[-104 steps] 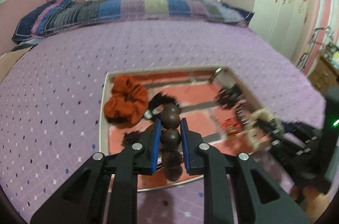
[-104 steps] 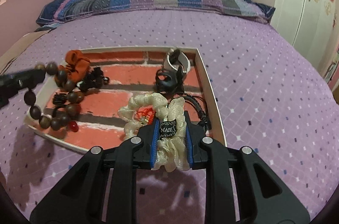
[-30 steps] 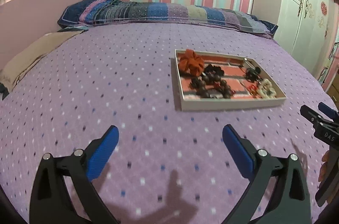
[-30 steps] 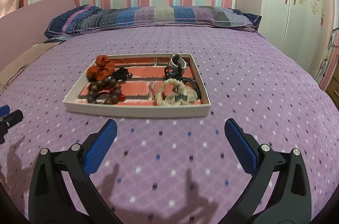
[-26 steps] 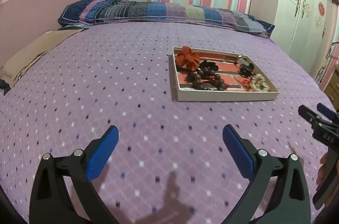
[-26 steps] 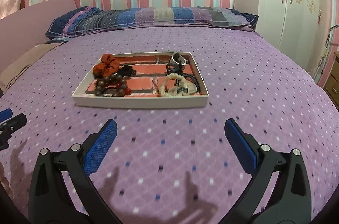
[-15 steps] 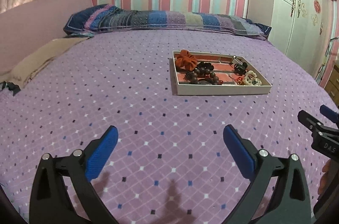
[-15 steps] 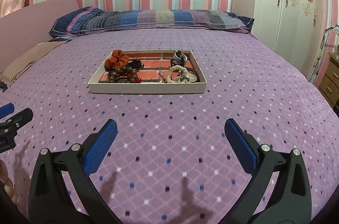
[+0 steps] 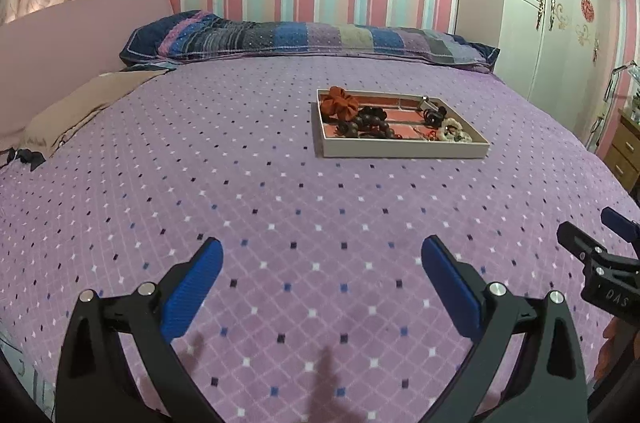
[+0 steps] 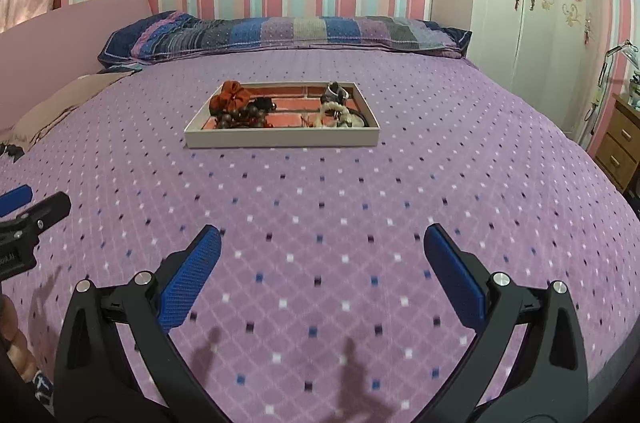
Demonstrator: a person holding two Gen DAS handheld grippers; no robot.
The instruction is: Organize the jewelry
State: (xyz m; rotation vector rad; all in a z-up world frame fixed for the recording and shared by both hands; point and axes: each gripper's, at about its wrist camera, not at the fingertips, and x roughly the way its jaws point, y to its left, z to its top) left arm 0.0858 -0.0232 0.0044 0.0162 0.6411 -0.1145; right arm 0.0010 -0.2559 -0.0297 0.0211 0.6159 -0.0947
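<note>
A shallow white tray [image 9: 404,148] [image 10: 280,138] with a brick-pattern floor rests far out on the purple bedspread. Inside lie an orange scrunchie [image 9: 340,103] [image 10: 229,96], a dark wooden bead bracelet [image 9: 370,127] [image 10: 240,117], a cream scrunchie [image 9: 454,134] [image 10: 334,113] and small dark pieces [image 9: 434,115] [image 10: 336,92]. My left gripper [image 9: 322,263] is open and holds nothing, well short of the tray. So is my right gripper [image 10: 322,251]. Each gripper shows at the edge of the other's view.
A striped pillow [image 9: 304,37] lies at the head of the bed. A beige cloth [image 9: 80,111] sits on the left side. A white wardrobe [image 10: 532,11] and a wooden drawer unit [image 10: 620,143] stand to the right. A hand [image 10: 16,339] holds the left tool.
Both grippers let go of the beads and cream scrunchie, opened wide, and drew back from the tray; it now looks smaller and farther away.
</note>
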